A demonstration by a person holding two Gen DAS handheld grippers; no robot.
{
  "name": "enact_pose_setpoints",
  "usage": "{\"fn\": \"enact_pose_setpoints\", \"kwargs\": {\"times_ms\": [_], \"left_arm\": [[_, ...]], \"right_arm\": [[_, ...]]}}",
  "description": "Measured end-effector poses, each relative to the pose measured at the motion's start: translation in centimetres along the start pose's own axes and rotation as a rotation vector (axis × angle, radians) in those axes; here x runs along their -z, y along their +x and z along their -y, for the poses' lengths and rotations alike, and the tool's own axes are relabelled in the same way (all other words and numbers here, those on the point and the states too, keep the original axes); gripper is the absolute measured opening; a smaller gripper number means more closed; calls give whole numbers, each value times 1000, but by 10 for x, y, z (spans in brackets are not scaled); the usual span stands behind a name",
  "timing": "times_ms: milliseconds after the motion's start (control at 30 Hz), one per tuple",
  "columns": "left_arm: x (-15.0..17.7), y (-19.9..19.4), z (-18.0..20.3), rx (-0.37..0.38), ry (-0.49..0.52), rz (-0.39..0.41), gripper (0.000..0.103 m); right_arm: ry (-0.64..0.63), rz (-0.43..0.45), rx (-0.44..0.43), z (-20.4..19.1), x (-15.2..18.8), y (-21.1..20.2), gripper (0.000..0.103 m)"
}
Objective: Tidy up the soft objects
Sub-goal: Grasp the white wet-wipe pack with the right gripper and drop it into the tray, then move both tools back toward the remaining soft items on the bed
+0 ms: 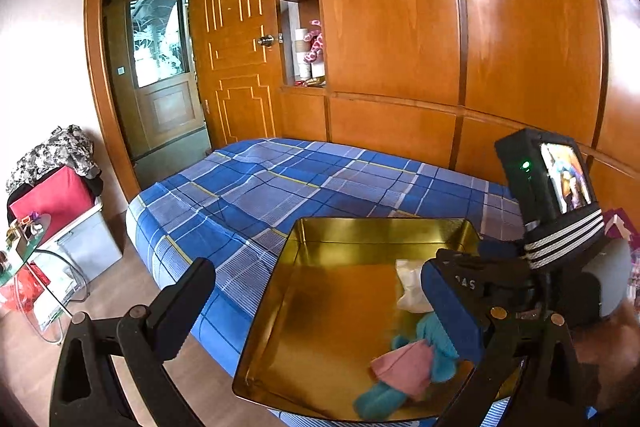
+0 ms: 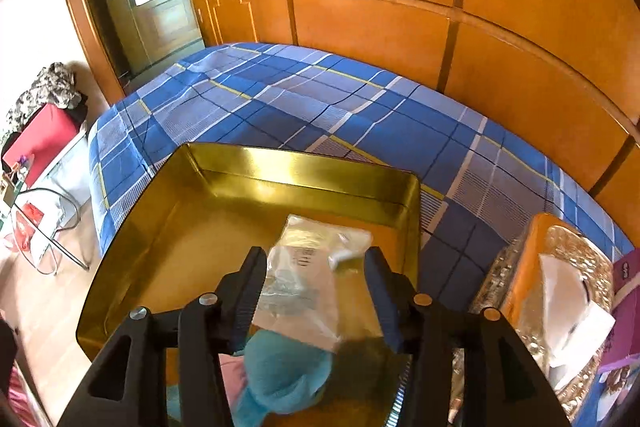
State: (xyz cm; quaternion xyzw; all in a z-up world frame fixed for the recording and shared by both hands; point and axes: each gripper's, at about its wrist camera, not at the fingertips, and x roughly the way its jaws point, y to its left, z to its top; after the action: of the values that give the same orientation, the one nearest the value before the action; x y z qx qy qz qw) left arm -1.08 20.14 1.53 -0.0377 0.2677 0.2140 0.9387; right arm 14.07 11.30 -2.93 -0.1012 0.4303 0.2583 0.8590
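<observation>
Over the tray (image 2: 304, 167) at lower centre, the right claw (image 2: 316, 287) stood half-open astride the packet (image 2: 304, 279), seemingly releasing it; the left claw (image 1: 316, 311) gaped empty.

Wooden wardrobe (image 1: 460, 27) behind plaid bed (image 1: 280, 187)

A bed (image 2: 360, 115) in blue plaid carries a gold tin tray (image 2: 304, 167) and a tissue box (image 2: 524, 267) beside it

Your left hand-held gripper (image 1: 320, 311) was black plastic with silver rivets. Your right hand-held gripper (image 2: 316, 291) had blue-edged fingers, a white-striped band and a small lit screen.
</observation>
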Motion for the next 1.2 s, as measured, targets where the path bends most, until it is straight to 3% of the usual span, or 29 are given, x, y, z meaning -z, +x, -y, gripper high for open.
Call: {"fn": "enact_pose_setpoints", "kwargs": {"times_ms": [833,1200], "left_arm": [[9,-17,30,65,77,9,103],[19,-27,66,179,171,-7,103]], "right_arm": [[102,248,145,56,40,-109,52],[254,290,290,140,88,-162,52]]}}
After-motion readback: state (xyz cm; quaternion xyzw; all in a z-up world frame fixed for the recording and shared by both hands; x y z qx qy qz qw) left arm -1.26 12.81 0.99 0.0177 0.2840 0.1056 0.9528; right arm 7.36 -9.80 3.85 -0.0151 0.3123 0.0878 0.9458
